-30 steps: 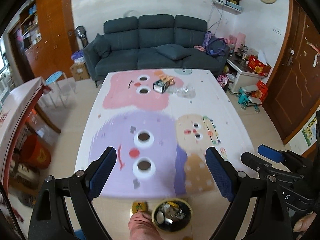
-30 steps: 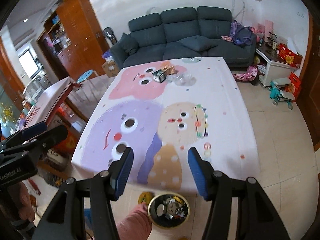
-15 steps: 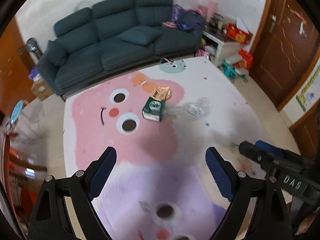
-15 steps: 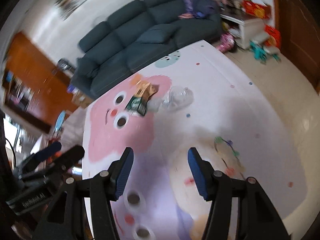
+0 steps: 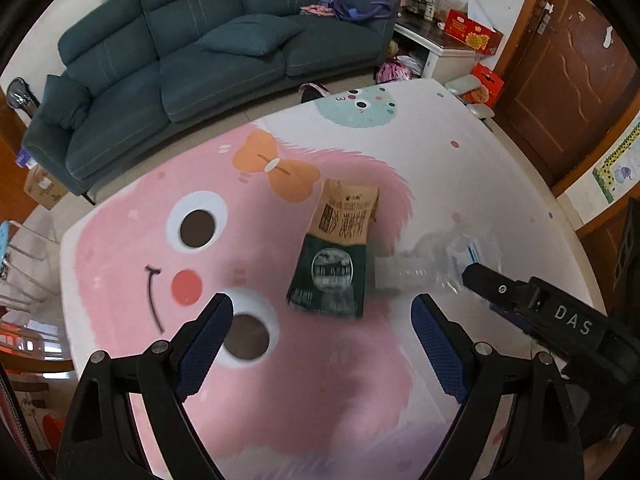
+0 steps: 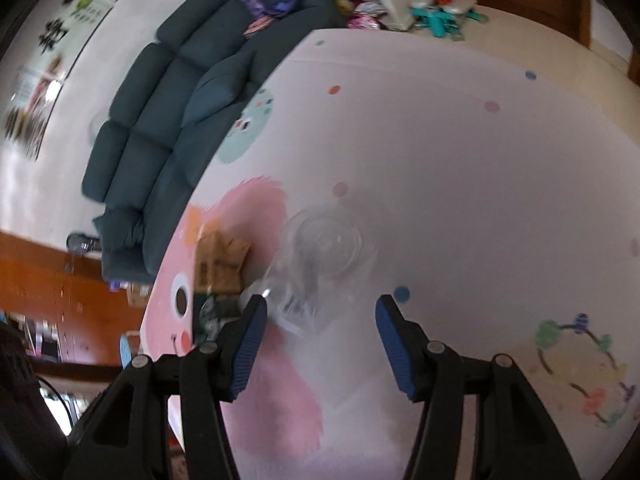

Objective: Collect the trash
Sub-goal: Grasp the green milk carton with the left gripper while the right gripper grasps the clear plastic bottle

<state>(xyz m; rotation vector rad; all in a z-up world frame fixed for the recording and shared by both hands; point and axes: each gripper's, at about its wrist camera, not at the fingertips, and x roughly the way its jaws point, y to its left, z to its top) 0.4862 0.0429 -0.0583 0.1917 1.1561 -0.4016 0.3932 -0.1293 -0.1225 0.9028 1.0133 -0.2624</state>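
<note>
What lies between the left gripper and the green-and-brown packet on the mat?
Only bare pink mat lies between the left gripper and the packet, in the left wrist view.

I'm working in a home living room: a dark teal three-seat fabric sofa [image 5: 192, 60] with a matching cushion [image 5: 250, 34] at twelve o'clock, a brown panelled wooden door [image 5: 568, 76] at two o'clock, and a tabletop [image 5: 460, 168] covered in a pink cartoon-monster cloth.

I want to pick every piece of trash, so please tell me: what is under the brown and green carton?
The carton lies flat on the pink part of the mat. Only mat shows around its edges. What is directly beneath is covered. The clear bottle lies beside it, not under it.
</note>
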